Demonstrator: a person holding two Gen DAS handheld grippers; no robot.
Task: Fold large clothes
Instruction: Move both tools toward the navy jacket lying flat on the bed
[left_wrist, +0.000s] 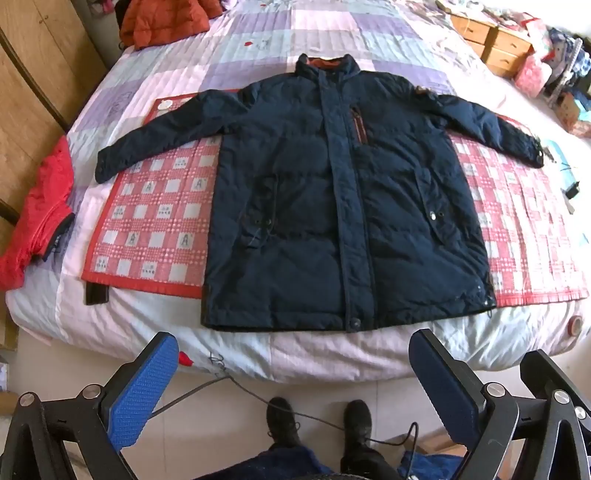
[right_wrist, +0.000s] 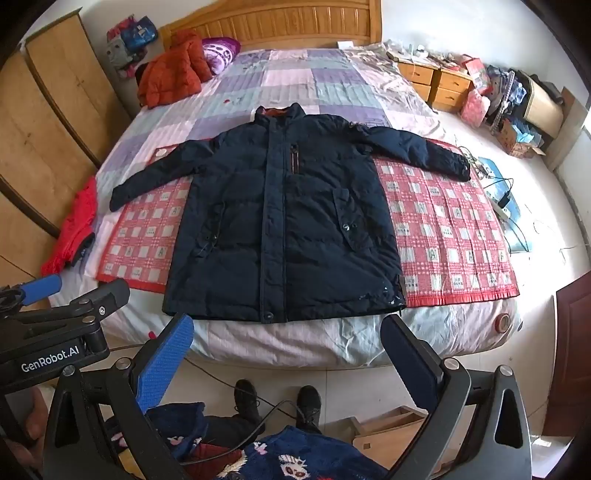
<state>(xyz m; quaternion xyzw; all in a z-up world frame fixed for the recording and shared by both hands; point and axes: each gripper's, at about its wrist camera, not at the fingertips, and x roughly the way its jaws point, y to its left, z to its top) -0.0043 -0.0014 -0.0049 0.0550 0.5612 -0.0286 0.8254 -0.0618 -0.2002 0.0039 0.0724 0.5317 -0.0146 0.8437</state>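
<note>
Coat (left_wrist: 332, 192) lies flat on the bed (left_wrist: 258, 354), front up, closed down the middle. Long axis runs from me toward the headboard (right_wrist: 273, 22): collar at the far end, hem at the near edge of the mattress, just above my shoes (left_wrist: 319, 421). Both sleeves are spread out sideways and angled slightly down toward me, cuffs well apart. Chest pocket with an orange zip sits on the coat's right half as I see it; flap pockets lower down on each side.

Under the coat is a red checked mat (left_wrist: 155, 221), itself on a lilac patchwork quilt (left_wrist: 295, 33). The mat's long side runs across the bed, crosswise to the coat.

My left gripper (left_wrist: 295, 387) has jaws spread wide, nothing between them, hanging over the floor short of the bed. My right gripper (right_wrist: 291, 369) is the same: jaws spread, empty, clear of the coat.

Writing: "GenRobot.AI" in white on the side of the left gripper's body, read in the right wrist view. Small marks in the mat's squares are too small to read.

Orange jacket (right_wrist: 173, 70) sits near the headboard; red garment (left_wrist: 40, 206) lies at the bed's left edge.
</note>
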